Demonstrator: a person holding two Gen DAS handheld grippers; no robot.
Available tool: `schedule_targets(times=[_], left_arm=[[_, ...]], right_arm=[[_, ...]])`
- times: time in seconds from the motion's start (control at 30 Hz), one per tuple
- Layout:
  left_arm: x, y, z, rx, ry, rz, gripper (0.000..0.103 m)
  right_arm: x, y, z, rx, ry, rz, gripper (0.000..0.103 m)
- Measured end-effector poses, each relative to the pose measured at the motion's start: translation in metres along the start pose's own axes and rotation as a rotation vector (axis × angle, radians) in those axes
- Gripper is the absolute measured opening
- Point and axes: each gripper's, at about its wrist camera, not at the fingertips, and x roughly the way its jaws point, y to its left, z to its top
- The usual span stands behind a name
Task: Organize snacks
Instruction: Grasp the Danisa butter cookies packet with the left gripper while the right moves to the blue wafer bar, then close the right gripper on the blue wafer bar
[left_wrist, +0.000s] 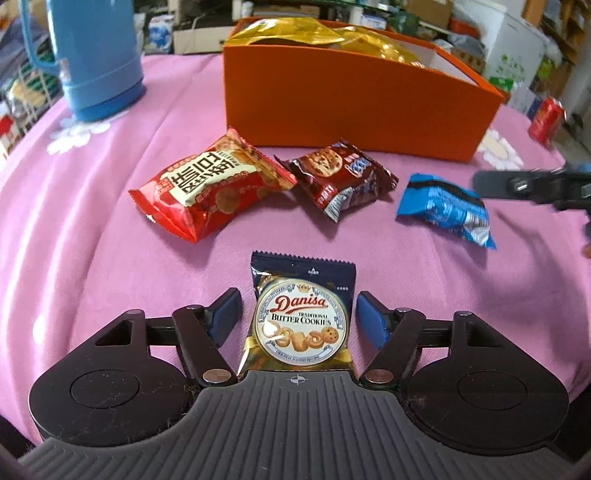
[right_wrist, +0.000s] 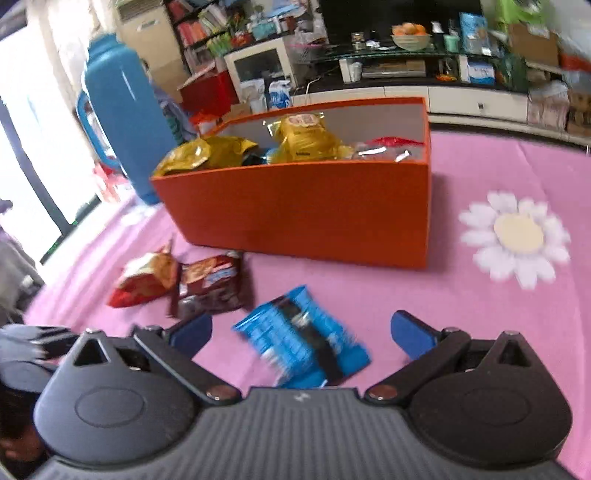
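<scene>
Snacks lie on a pink tablecloth (left_wrist: 110, 229) in front of an orange box (left_wrist: 354, 107), which already holds yellow bags (right_wrist: 306, 142). The Danisa cookie packet (left_wrist: 301, 317) lies between the fingers of the left gripper (left_wrist: 299, 317), which are spread apart on both sides and do not touch it. Beyond it, near the front wall of the box, a red packet (left_wrist: 210, 184) and a brown cookie packet (left_wrist: 340, 179) lie side by side, with their corners almost meeting. A blue packet (right_wrist: 301, 338) lies more to the right, between the wide open fingers of the right gripper (right_wrist: 301, 334), apart from both. A blue thermos (left_wrist: 98, 55) stands at the far left of the cloth, and a red can (left_wrist: 546, 120) at the far right edge.
</scene>
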Motion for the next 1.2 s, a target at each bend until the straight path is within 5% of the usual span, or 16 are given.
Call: schedule_targets(times=[0.27, 0.47, 0.6, 0.93, 1.07, 1.2], left_arm=[[0.003, 0.001, 0.0, 0.02, -0.006, 0.037, 0.055], [0.002, 0.001, -0.002, 0.023, -0.012, 0.039, 0.057], [0.002, 0.004, 0.003, 0.011, -0.017, 0.037, 0.057], [0.006, 0.004, 0.0, 0.039, -0.021, 0.054, 0.063], [0.004, 0.007, -0.003, 0.03, -0.029, 0.05, 0.063], [0.002, 0.009, -0.004, 0.024, -0.026, 0.044, 0.063]], right_arm=[[0.049, 0.02, 0.0, -0.103, 0.12, 0.044, 0.102], [0.027, 0.035, -0.021, -0.049, 0.125, 0.1, 0.102], [0.028, 0.04, -0.024, -0.033, 0.098, -0.026, 0.102], [0.04, 0.049, -0.021, 0.126, 0.035, -0.184, 0.102], [0.045, 0.048, -0.01, 0.265, 0.053, -0.125, 0.102], [0.062, 0.057, -0.003, 0.186, 0.039, -0.259, 0.102]])
